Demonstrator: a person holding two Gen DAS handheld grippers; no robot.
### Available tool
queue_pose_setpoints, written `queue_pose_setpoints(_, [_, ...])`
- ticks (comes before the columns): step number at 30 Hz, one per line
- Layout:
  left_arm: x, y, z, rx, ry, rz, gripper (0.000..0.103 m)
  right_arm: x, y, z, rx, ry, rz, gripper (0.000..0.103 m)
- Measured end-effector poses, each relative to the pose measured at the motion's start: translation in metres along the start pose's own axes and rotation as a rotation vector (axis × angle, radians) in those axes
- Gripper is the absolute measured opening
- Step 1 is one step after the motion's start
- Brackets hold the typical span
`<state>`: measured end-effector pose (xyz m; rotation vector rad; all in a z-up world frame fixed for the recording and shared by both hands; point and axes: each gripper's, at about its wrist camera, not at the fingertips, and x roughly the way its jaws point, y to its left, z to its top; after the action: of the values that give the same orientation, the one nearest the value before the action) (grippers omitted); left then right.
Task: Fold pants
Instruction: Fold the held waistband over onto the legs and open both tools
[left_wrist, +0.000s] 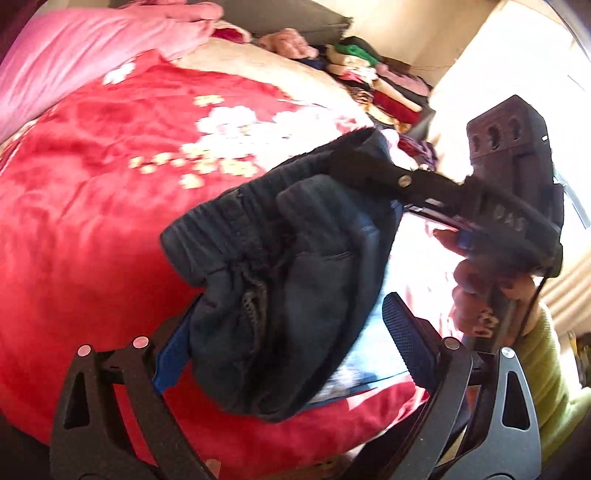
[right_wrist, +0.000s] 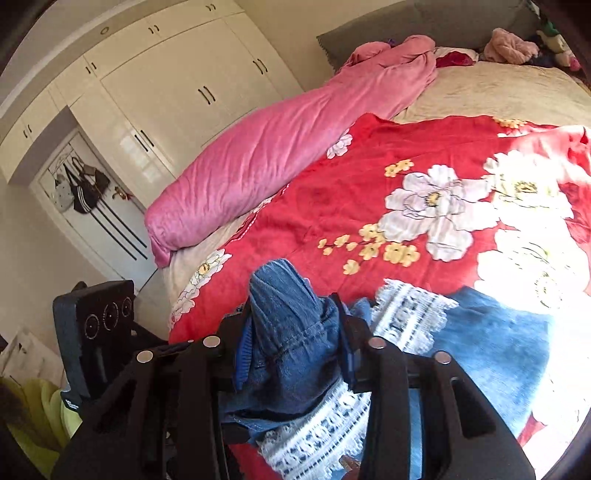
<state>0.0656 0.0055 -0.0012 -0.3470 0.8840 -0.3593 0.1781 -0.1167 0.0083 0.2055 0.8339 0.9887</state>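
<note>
Pants (right_wrist: 291, 332): soft, limp denim w/ thick waistband, bunched above bed (right_wrist: 332, 206); right gripper (right_wrist: 291, 350) jaws clamp a fold, left gripper (left_wrist: 284, 350) jaws wide, gripping nothing; recommend waistband corners.

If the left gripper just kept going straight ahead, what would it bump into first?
Most likely the dark pants bunched between its open fingers, which the right gripper holds up. Behind them lies the red bedspread, though depth is hard to judge.
</note>
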Motion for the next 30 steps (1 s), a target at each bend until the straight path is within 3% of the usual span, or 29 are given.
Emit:
queue_pose_setpoints(2, [0.003, -0.015, -0.001, 0.037, 0.002, -0.025, 0.087, -0.018, -0.014, -0.009, 0.044, -0.038, -0.046, 0.059])
queue_pose_setpoints(4, [0.009, -0.032, -0.007, 0.086, 0.016, -0.053, 0.087, -0.034, -0.030, -0.021, 0.106, -0.054, -0.131, 0.069])
queue_pose_setpoints(6, [0.018, -0.048, -0.014, 0.131, 0.048, -0.080, 0.087, -0.045, -0.045, -0.036, 0.167, -0.048, -0.163, 0.069])
queue_pose_setpoints(8, [0.029, -0.060, -0.022, 0.171, 0.083, -0.080, 0.087, -0.052, -0.056, -0.050, 0.215, -0.030, -0.191, 0.079])
queue_pose_setpoints(10, [0.039, -0.070, -0.029, 0.197, 0.112, -0.072, 0.087, -0.053, -0.060, -0.061, 0.241, -0.013, -0.208, 0.081])
queue_pose_setpoints(16, [0.050, -0.079, -0.045, 0.233, 0.155, -0.046, 0.087, -0.036, -0.066, -0.068, 0.283, 0.026, -0.173, 0.089])
queue_pose_setpoints(18, [0.049, -0.078, -0.045, 0.225, 0.153, -0.049, 0.087, -0.019, -0.069, -0.069, 0.316, 0.078, -0.158, 0.089])
queue_pose_setpoints(19, [0.048, -0.077, -0.044, 0.221, 0.151, -0.051, 0.087, -0.011, -0.067, -0.069, 0.324, 0.096, -0.133, 0.073])
queue_pose_setpoints(20, [0.047, -0.076, -0.045, 0.218, 0.149, -0.053, 0.087, -0.005, -0.064, -0.068, 0.325, 0.105, -0.092, 0.046])
queue_pose_setpoints(25, [0.041, -0.075, -0.044, 0.217, 0.131, -0.054, 0.087, -0.022, -0.035, -0.053, 0.252, -0.001, 0.036, 0.041])
queue_pose_setpoints(27, [0.042, -0.075, -0.043, 0.220, 0.131, -0.053, 0.087, -0.027, -0.041, -0.051, 0.234, 0.001, -0.032, 0.040])
queue_pose_setpoints(30, [0.048, -0.077, -0.046, 0.225, 0.147, -0.055, 0.087, -0.024, -0.070, -0.060, 0.309, 0.045, -0.116, 0.043])
